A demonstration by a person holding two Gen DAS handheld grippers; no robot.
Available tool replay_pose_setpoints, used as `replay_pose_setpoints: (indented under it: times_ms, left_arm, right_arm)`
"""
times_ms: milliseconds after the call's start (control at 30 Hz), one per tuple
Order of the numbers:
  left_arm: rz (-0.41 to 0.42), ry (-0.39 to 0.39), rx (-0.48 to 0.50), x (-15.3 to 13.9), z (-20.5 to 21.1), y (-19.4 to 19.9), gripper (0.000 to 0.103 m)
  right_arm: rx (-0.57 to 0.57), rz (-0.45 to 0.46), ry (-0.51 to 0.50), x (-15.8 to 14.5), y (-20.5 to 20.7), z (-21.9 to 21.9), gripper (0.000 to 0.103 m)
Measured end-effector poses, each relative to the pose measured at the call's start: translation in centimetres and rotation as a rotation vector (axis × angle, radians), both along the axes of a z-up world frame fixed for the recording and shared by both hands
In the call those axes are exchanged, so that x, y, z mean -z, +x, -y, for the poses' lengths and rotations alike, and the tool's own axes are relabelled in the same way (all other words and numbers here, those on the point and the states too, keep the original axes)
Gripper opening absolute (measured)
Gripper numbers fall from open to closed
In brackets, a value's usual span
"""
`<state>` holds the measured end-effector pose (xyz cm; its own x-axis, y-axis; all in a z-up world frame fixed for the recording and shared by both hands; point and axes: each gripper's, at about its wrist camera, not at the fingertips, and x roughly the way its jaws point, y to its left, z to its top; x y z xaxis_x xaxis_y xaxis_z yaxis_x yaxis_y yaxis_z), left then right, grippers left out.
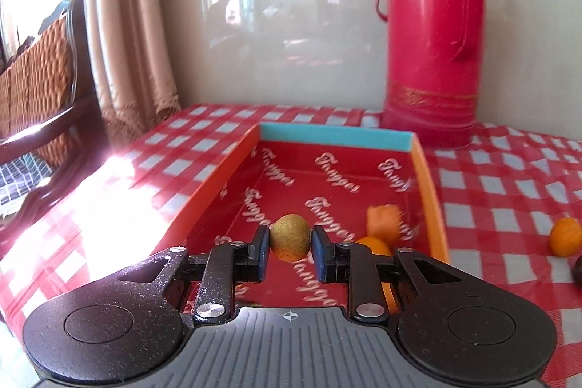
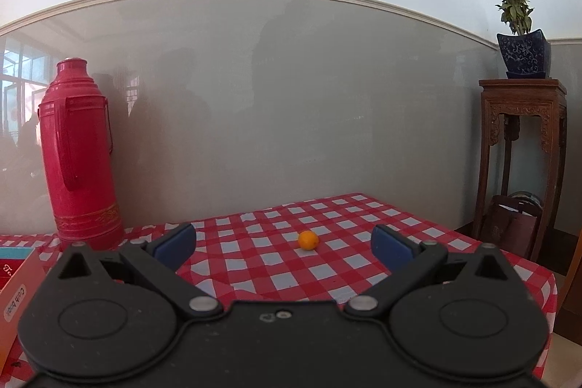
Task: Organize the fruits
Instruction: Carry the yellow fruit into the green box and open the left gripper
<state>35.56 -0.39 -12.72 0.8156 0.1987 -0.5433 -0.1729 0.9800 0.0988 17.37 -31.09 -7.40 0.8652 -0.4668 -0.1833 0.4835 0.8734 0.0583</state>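
Left hand-held gripper (image 1: 290,251) clamps brown fruit (image 1: 290,238) over box (image 1: 434,206) | right hand-held gripper (image 2: 283,242) agape

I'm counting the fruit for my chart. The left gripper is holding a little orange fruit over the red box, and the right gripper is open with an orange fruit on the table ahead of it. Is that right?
Not quite. The fruit pinched by the left gripper is a brownish-green round fruit, not orange, as the left wrist view shows. It does hang over the red box. The right gripper is open, with the orange fruit on the checked tablecloth ahead.

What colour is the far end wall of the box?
Light blue; the far end wall of the box shows best in the left wrist view.
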Motion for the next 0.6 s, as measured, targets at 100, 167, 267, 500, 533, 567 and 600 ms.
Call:
replay_pose_setpoints:
  times_ms: [100,167,267,500,533,567,600]
  left_arm:
    - [-0.027,-0.011,-0.015,0.5,-0.5,0.0,0.025]
    - [-0.038,-0.028,-0.015,0.6,-0.9,-0.1,0.025]
    - [-0.047,-0.035,-0.026,0.7,-1.3,-0.2,0.028]
    - [-0.001,-0.006,-0.036,-0.3,-1.6,-1.7,0.077]
    - [-0.003,-0.010,-0.033,-0.5,-1.7,-1.8,0.077]
    - [-0.003,-0.015,-0.032,-0.7,-1.8,-2.0,0.077]
    - [0.001,-0.020,-0.031,-0.9,-2.0,-2.1,0.077]
  right_arm:
    - [-0.015,-0.010,-0.010,0.1,0.4,-0.6,0.097]
    - [-0.030,-0.018,-0.009,0.3,0.7,-0.8,0.097]
    - [-0.053,-0.033,-0.016,0.5,1.2,-1.4,0.097]
    - [-0.094,-0.064,-0.036,1.0,2.0,-2.7,0.097]
    - [-0.099,-0.066,-0.035,1.0,2.2,-2.9,0.097]
    - [-0.104,-0.069,-0.034,1.1,2.3,-3.0,0.097]
    - [-0.111,-0.074,-0.034,1.2,2.4,-3.2,0.097]
